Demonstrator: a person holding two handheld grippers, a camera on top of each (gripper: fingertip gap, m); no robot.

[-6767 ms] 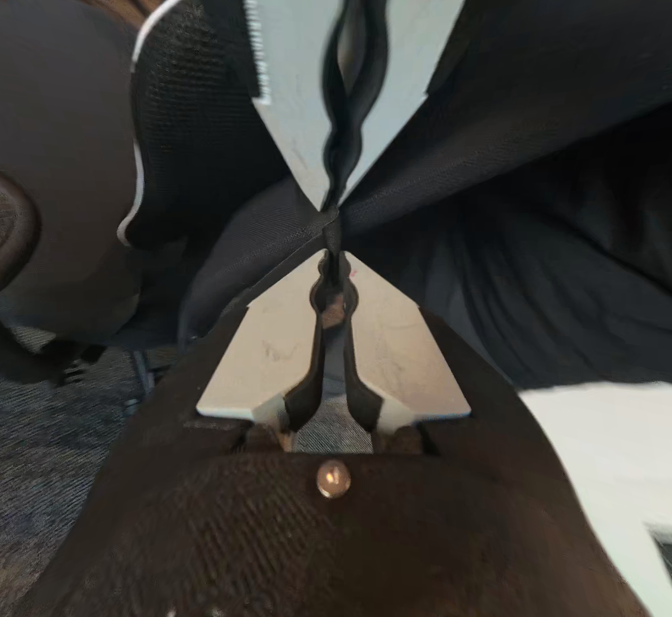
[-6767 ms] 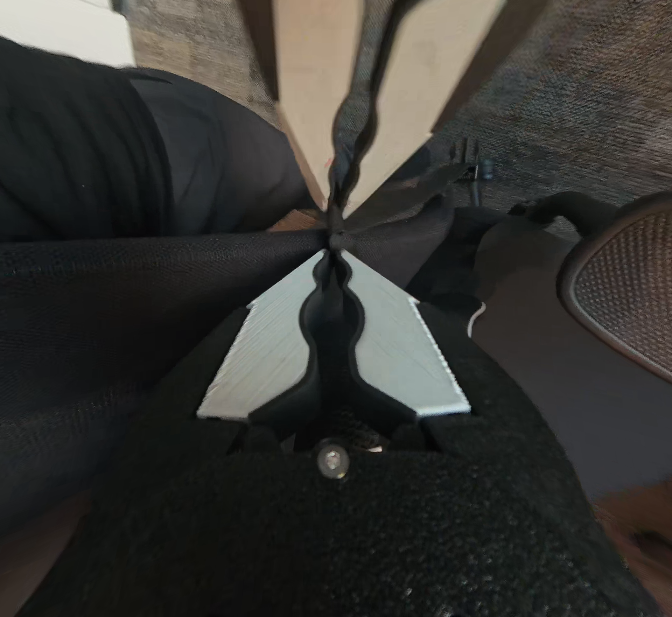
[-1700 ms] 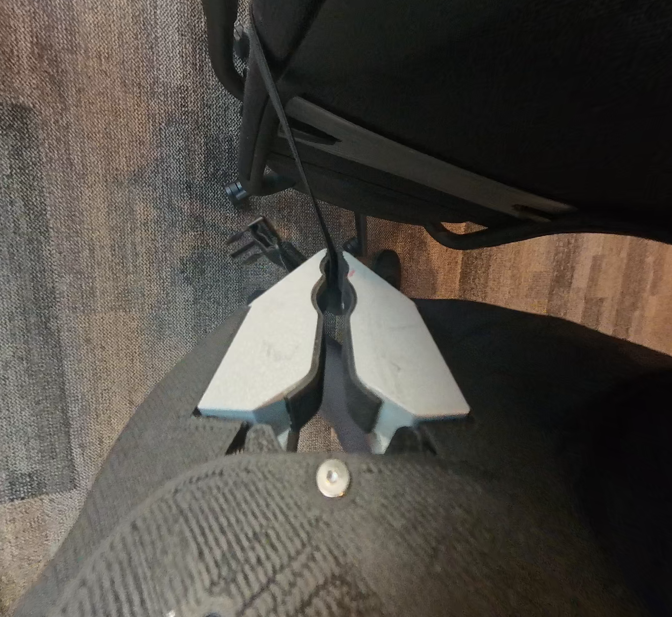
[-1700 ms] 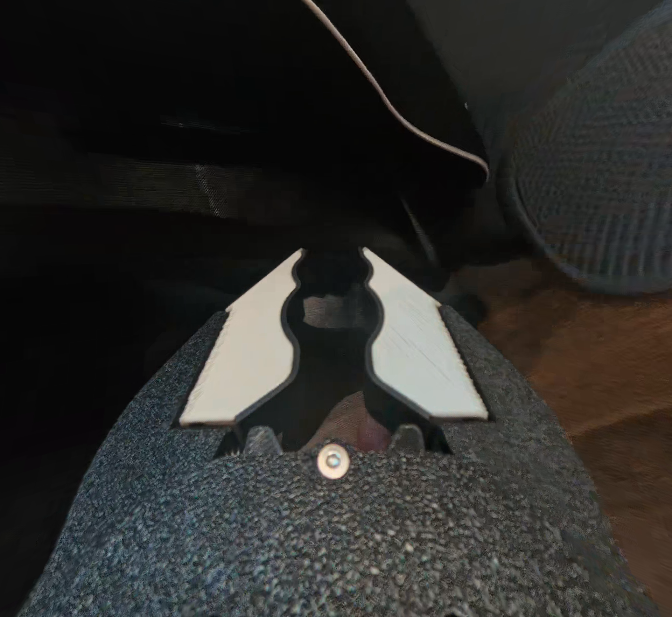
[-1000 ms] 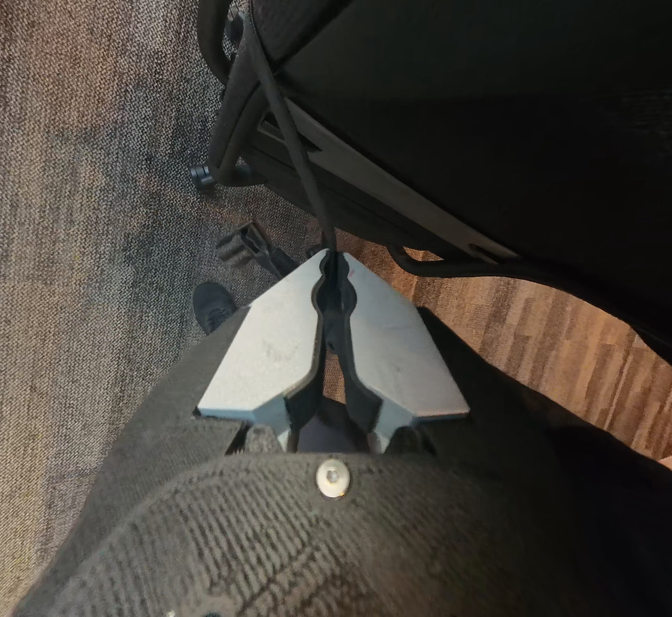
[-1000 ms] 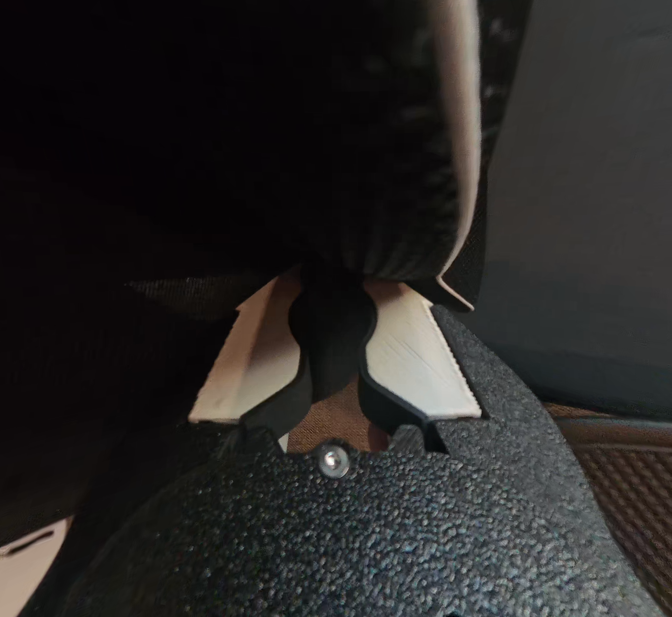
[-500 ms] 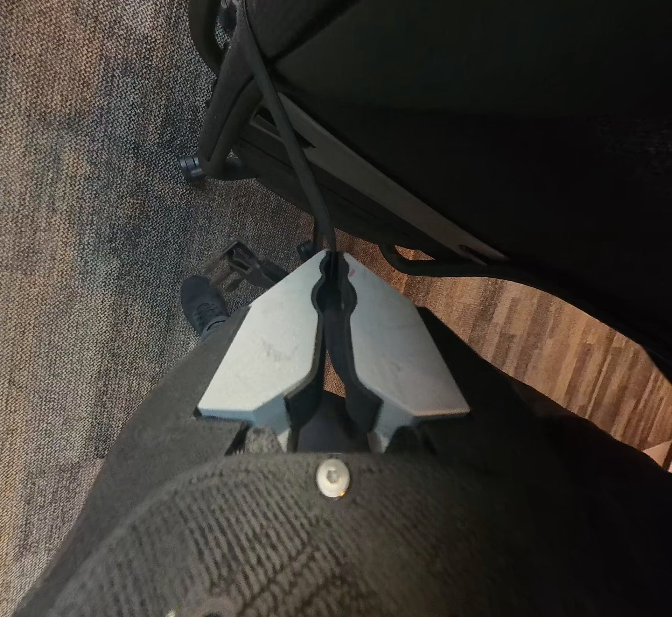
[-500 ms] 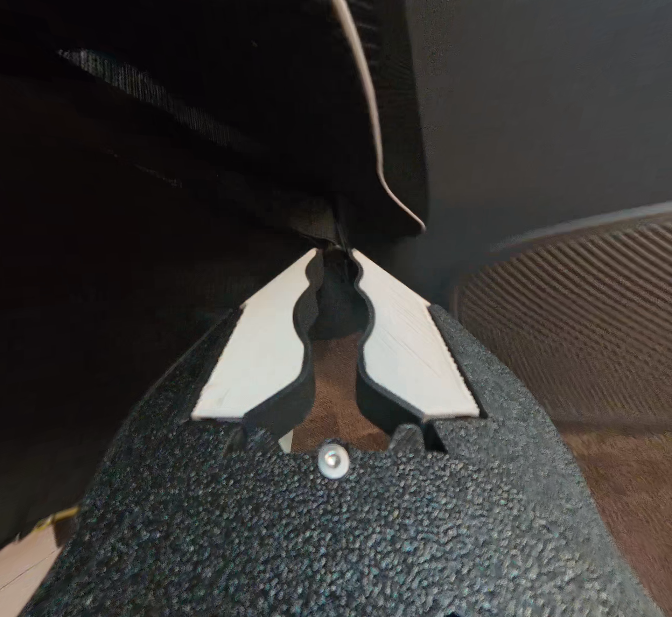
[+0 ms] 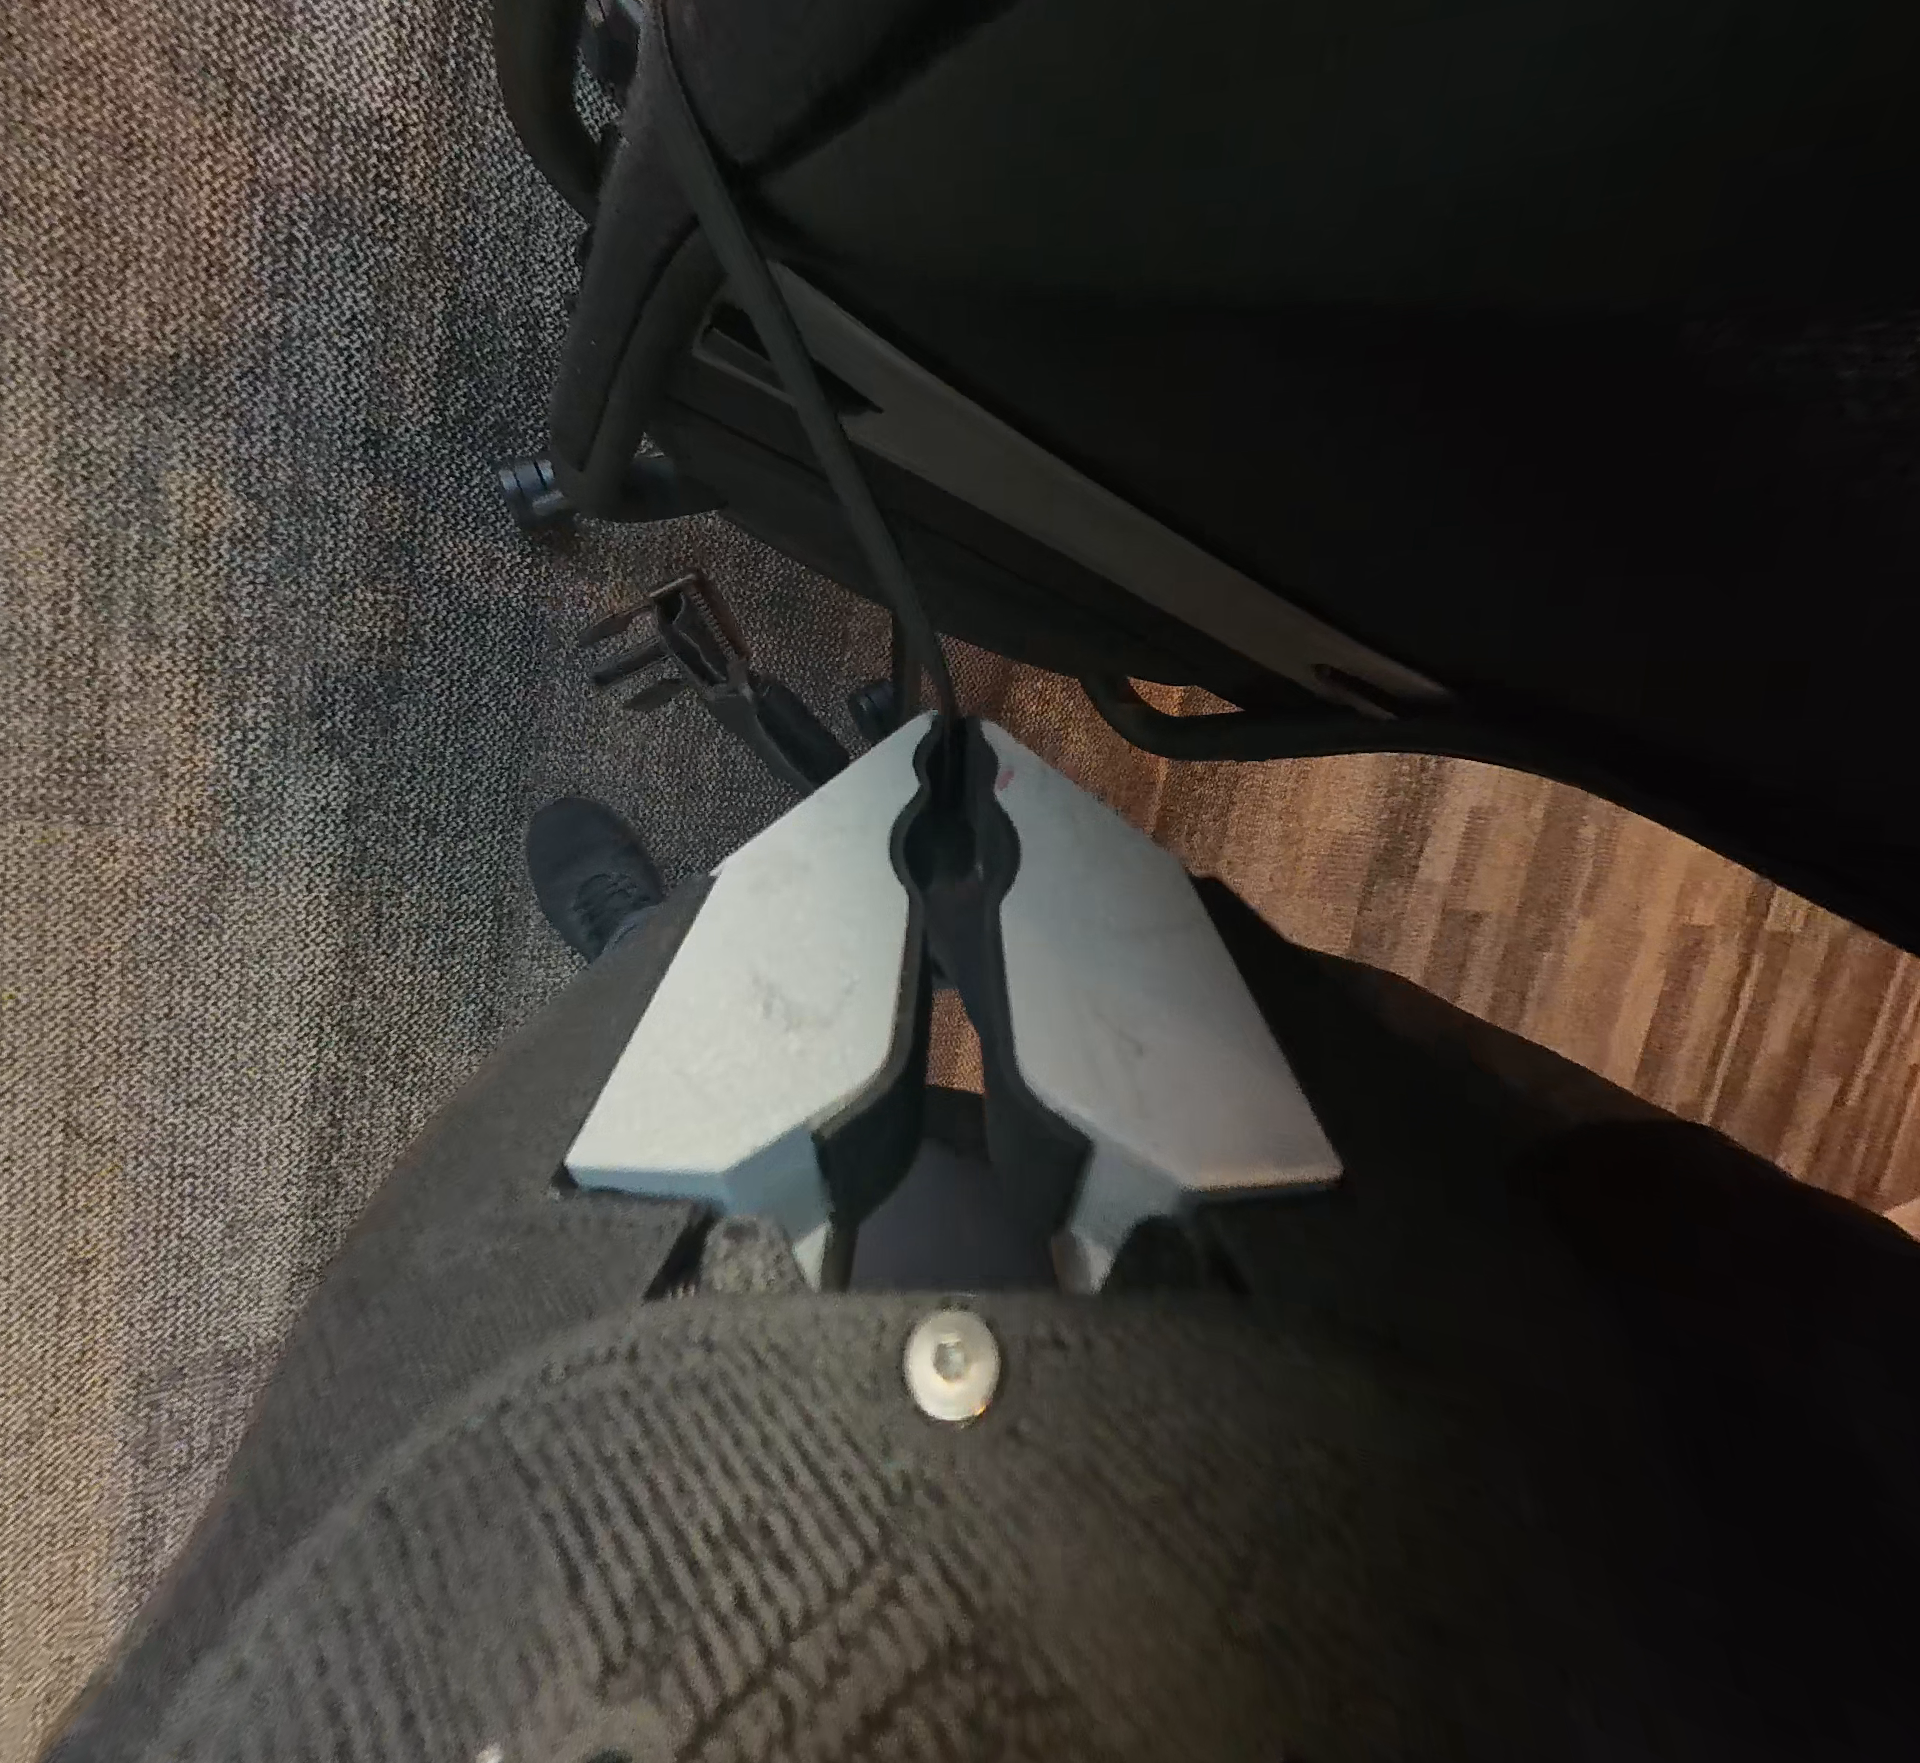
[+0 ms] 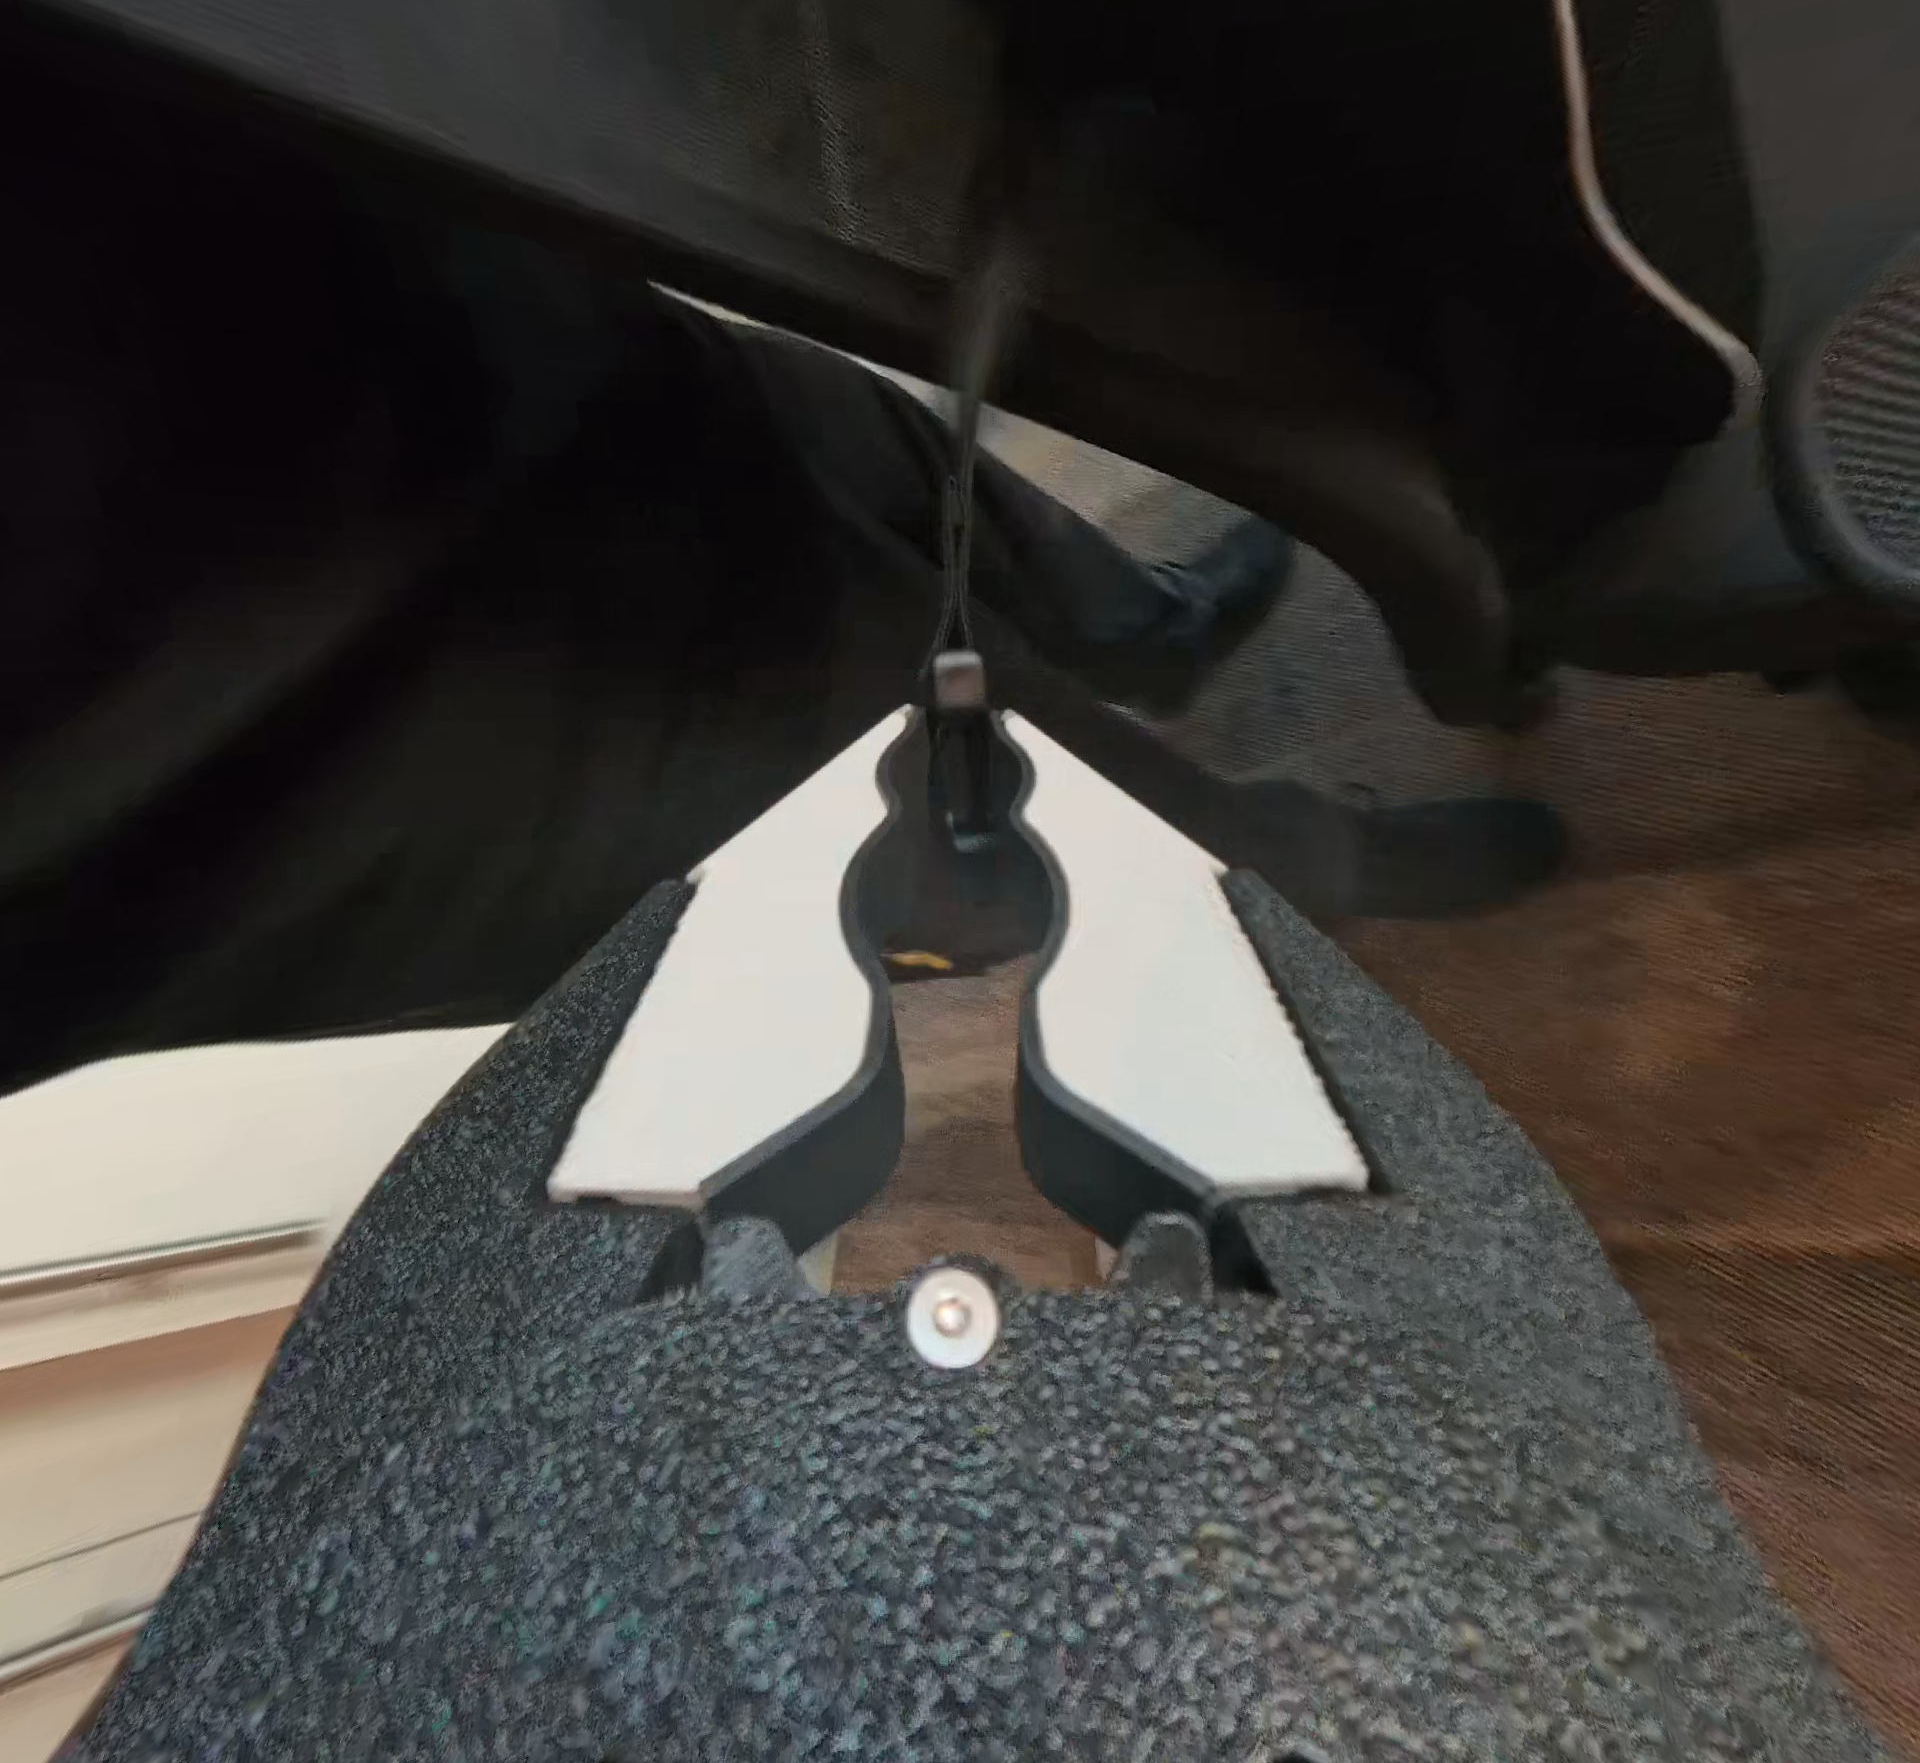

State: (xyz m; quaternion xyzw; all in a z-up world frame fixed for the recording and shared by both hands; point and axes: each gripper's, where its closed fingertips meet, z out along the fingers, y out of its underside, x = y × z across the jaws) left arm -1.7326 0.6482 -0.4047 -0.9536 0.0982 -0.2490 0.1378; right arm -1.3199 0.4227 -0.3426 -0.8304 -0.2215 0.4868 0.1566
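A large black bag (image 9: 1351, 207) fills the top right of the left wrist view. A thin black cord (image 9: 790, 363) runs down from its edge into my left gripper (image 9: 951, 731), which is shut on the cord's lower end. A black buckle (image 9: 665, 643) hangs just left of the fingertips. In the right wrist view, my right gripper (image 10: 956, 726) is closed on a small zipper pull (image 10: 956, 679) at its tips. The pull's thin cord (image 10: 966, 466) leads up into the black bag fabric (image 10: 623, 103). The picture is blurred.
Grey carpet (image 9: 208, 466) lies on the left and wood floor (image 9: 1558, 934) on the right. A person's dark shoe (image 9: 592, 872) is by the left fingers. A white ledge (image 10: 156, 1142) is at lower left, a mesh chair (image 10: 1870, 446) at right. The left gripper's tips are roughly 50 cm from the right gripper's.
The right gripper came out of the dark bag fabric, narrowed its jaws and now grips the zipper pull. The left gripper stayed shut on the cord, and the bag shifted slightly.
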